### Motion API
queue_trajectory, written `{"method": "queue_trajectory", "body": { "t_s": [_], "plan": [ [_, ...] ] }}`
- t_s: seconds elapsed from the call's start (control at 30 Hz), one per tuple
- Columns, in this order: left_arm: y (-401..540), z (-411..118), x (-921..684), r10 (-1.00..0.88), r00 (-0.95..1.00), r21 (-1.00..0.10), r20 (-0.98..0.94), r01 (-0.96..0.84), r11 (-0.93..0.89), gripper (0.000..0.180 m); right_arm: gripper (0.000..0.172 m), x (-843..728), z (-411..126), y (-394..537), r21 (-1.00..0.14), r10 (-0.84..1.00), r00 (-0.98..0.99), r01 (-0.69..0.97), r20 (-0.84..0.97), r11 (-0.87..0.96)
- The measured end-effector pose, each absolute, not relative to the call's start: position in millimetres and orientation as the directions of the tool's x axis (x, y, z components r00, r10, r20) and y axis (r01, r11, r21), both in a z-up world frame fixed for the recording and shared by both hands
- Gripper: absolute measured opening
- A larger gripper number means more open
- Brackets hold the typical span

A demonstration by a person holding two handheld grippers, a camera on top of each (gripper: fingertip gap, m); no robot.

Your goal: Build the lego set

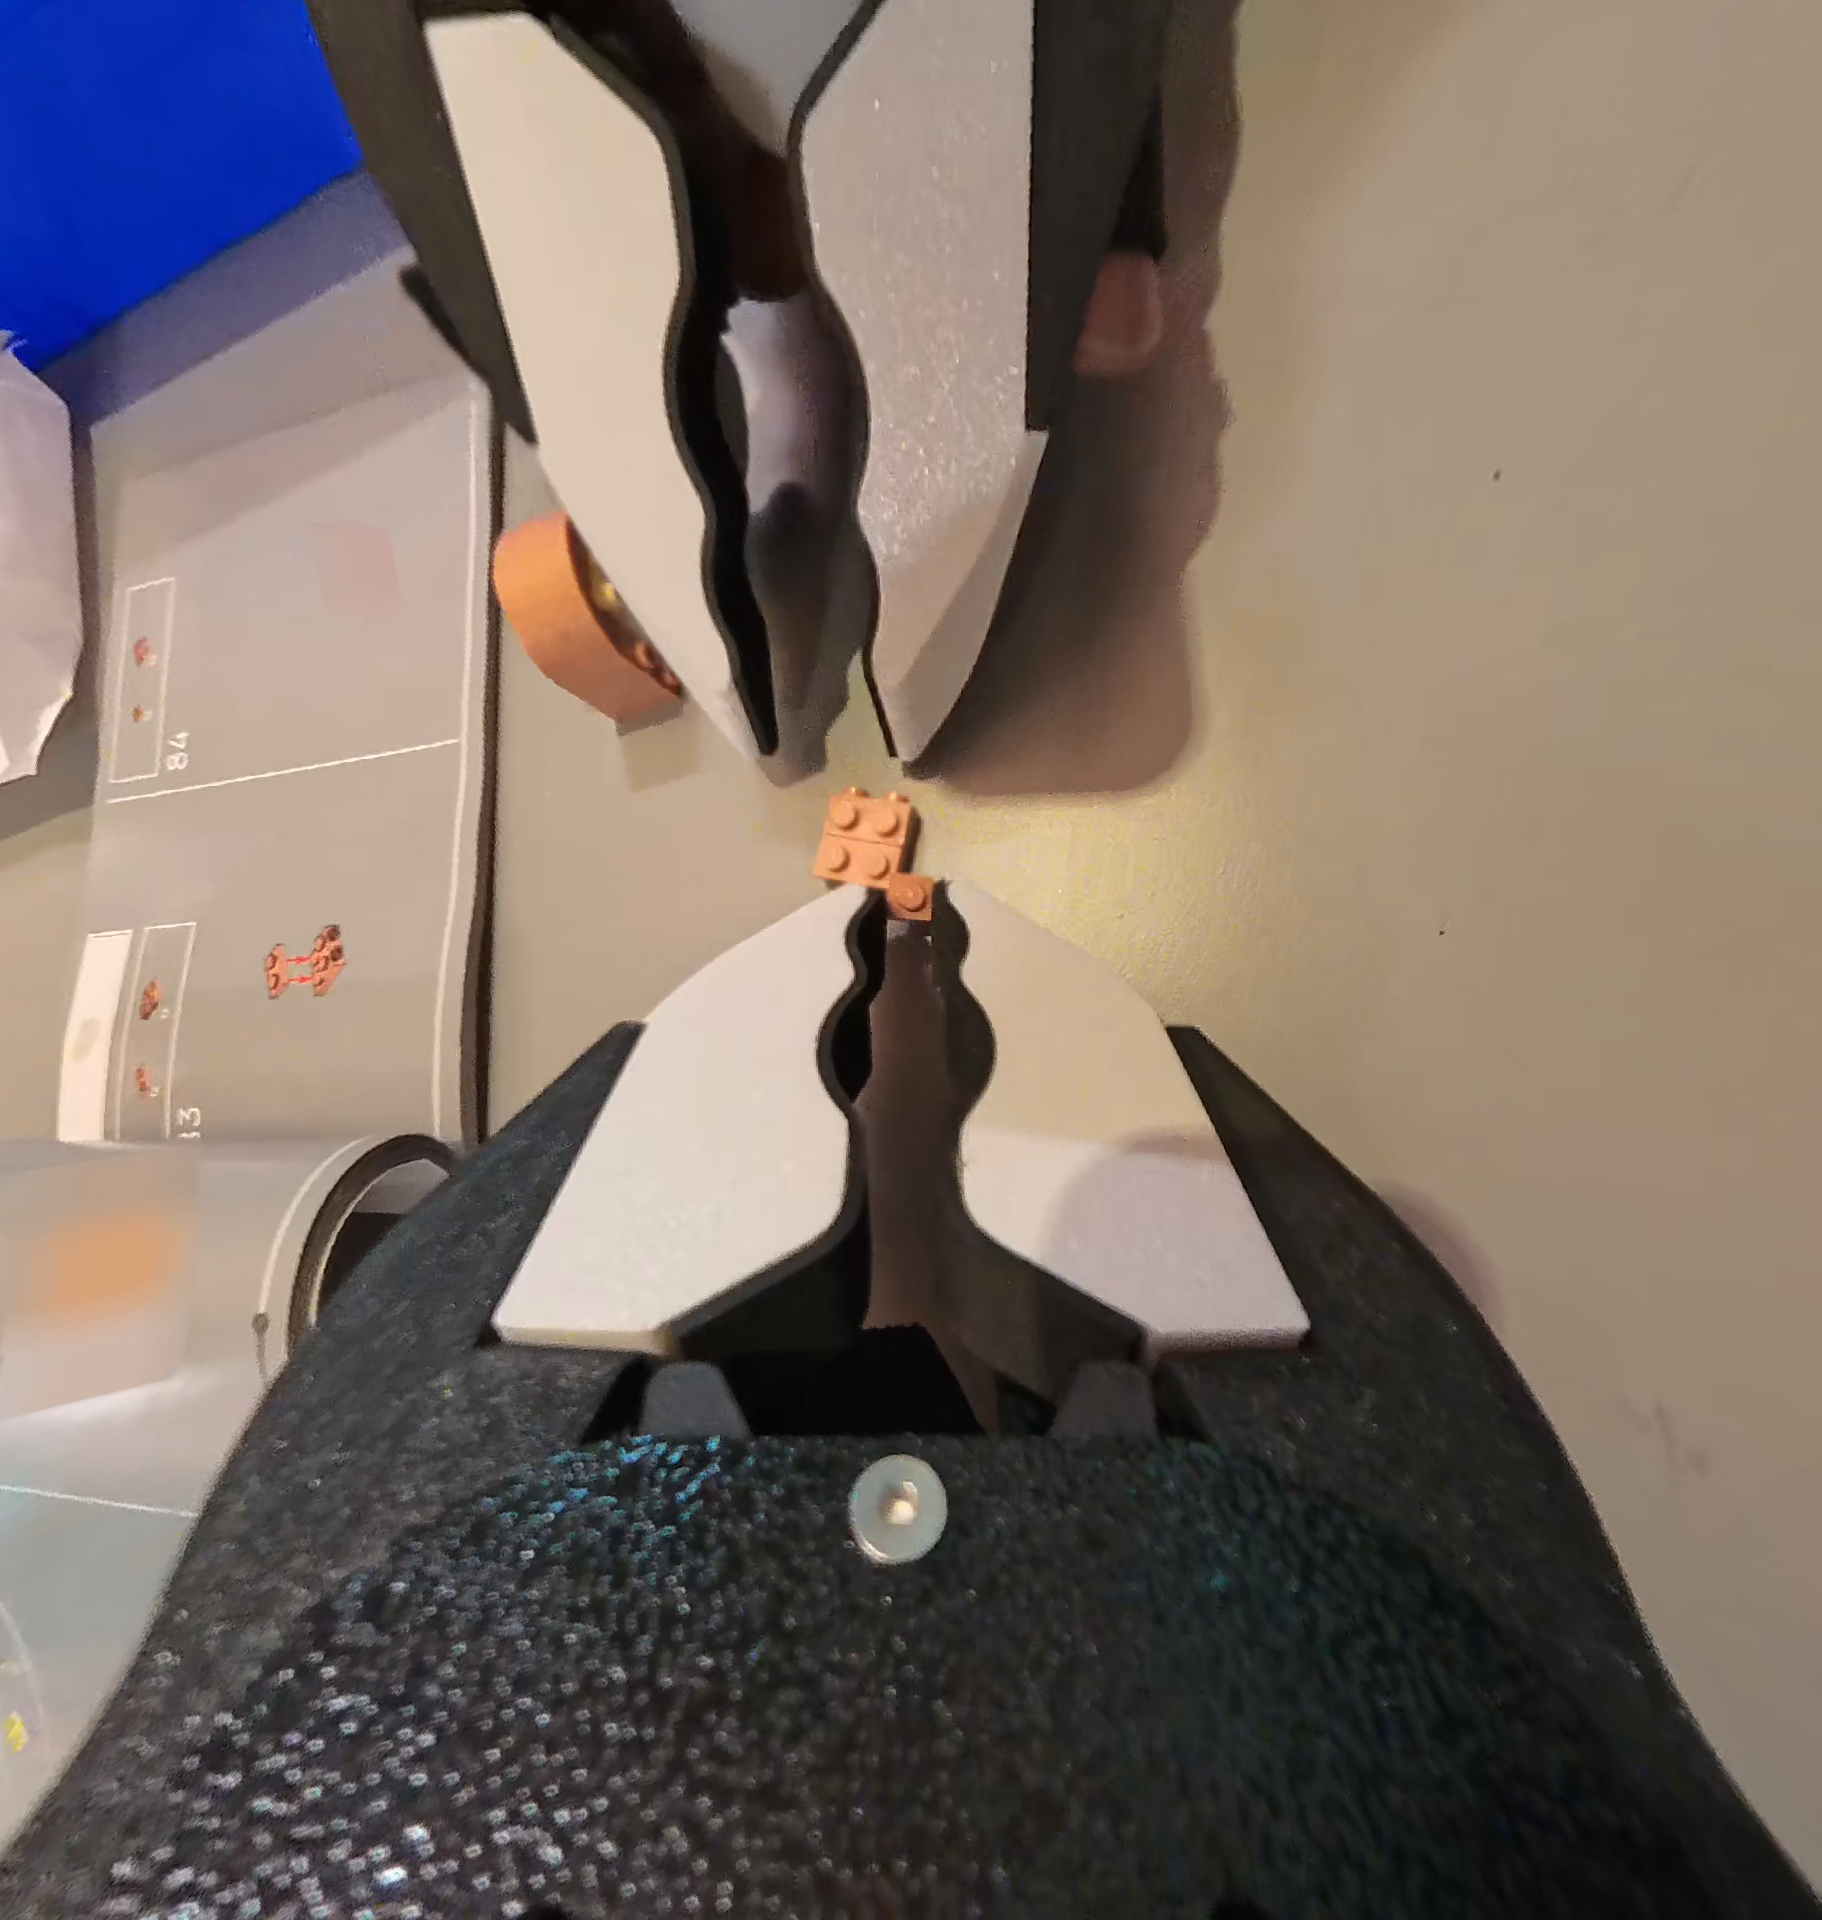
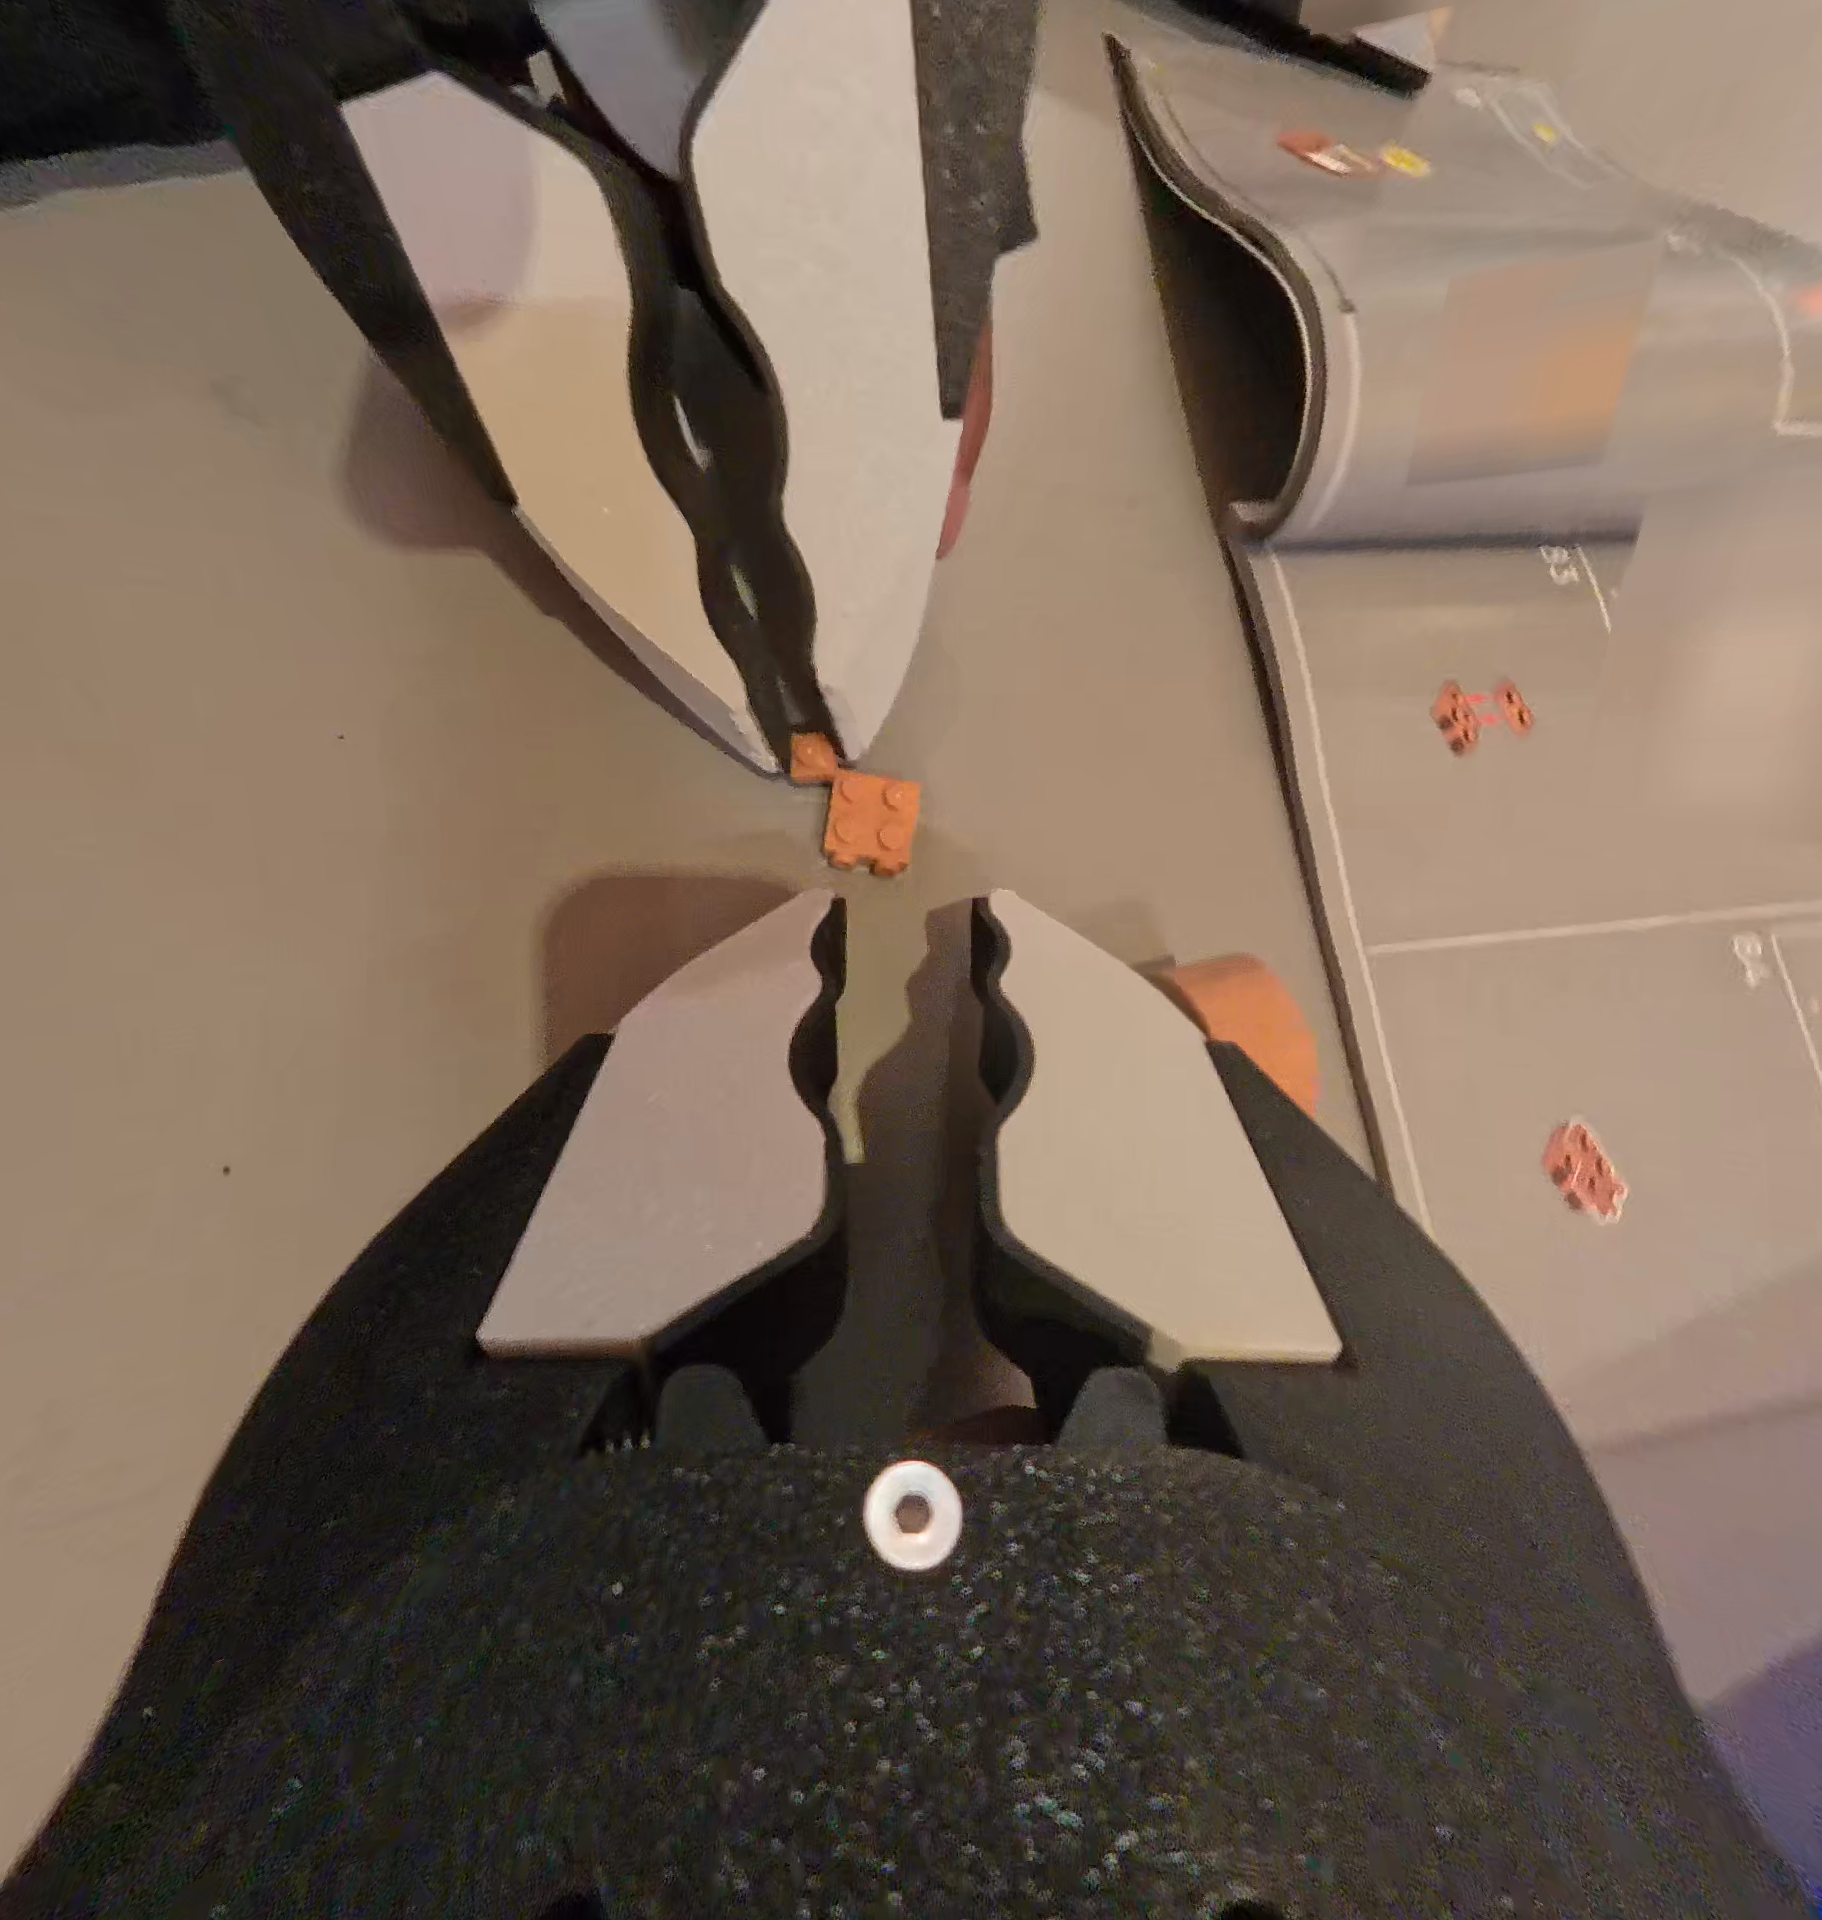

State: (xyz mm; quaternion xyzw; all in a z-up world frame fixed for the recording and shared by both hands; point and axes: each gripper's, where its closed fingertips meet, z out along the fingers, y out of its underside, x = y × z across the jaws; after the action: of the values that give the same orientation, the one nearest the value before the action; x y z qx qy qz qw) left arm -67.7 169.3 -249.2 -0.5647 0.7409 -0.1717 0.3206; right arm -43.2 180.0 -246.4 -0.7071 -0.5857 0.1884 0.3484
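Note:
My left gripper (image 1: 902,902) is shut on a small brown one-stud plate (image 1: 909,896), which it holds low over the tan table (image 1: 1406,727). The plate's corner touches a brown two-by-two brick piece (image 1: 865,842) lying on the table. In the right wrist view the left gripper (image 2: 809,750) comes in from the top, with the small plate (image 2: 813,758) pinched at its tips next to the brick piece (image 2: 874,821). My right gripper (image 2: 907,902) is open with nothing between its fingers, its tips just short of the brick piece. It also shows at the top of the left wrist view (image 1: 845,764).
A grey instruction booklet (image 1: 294,831) (image 2: 1613,987) lies beside the work spot. A rounded brown part (image 1: 564,623) (image 2: 1250,1008) sits beside the right gripper, close to the booklet's edge. A clear plastic container (image 1: 107,1247) and white crumpled paper (image 1: 3,571) are beyond the booklet. My left and right fingertips are right by each other.

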Motion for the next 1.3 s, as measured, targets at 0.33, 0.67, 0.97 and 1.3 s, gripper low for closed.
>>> {"method": "queue_trajectory", "body": {
  "t_s": [0.33, 0.67, 0.97, 1.3],
  "plan": [
    [170.4, -248.6, -67.4, -0.948, -0.149, -0.623, -0.280, -0.724, 0.297, 0.008, 0.024, -43.2, -245.1, 173.1, -0.727, 0.952, 0.271, 0.681, 0.144, -0.084],
    [174.0, -246.7, -67.9, -0.951, -0.129, -0.635, -0.280, -0.719, 0.284, 0.008, 0.024, -44.8, -245.1, 172.3, -0.729, 0.954, 0.263, 0.680, 0.143, -0.079],
    [174.7, -247.3, -67.4, -0.953, -0.124, -0.636, -0.277, -0.719, 0.279, 0.008, 0.029, -47.0, -246.1, 180.8, -0.725, 0.932, 0.341, 0.672, 0.124, -0.150],
    [173.9, -247.8, -66.9, -0.954, -0.126, -0.637, -0.273, -0.719, 0.277, 0.008, 0.030, -50.2, -246.9, 182.3, -0.722, 0.920, 0.376, 0.667, 0.110, -0.186]
  ]
}}
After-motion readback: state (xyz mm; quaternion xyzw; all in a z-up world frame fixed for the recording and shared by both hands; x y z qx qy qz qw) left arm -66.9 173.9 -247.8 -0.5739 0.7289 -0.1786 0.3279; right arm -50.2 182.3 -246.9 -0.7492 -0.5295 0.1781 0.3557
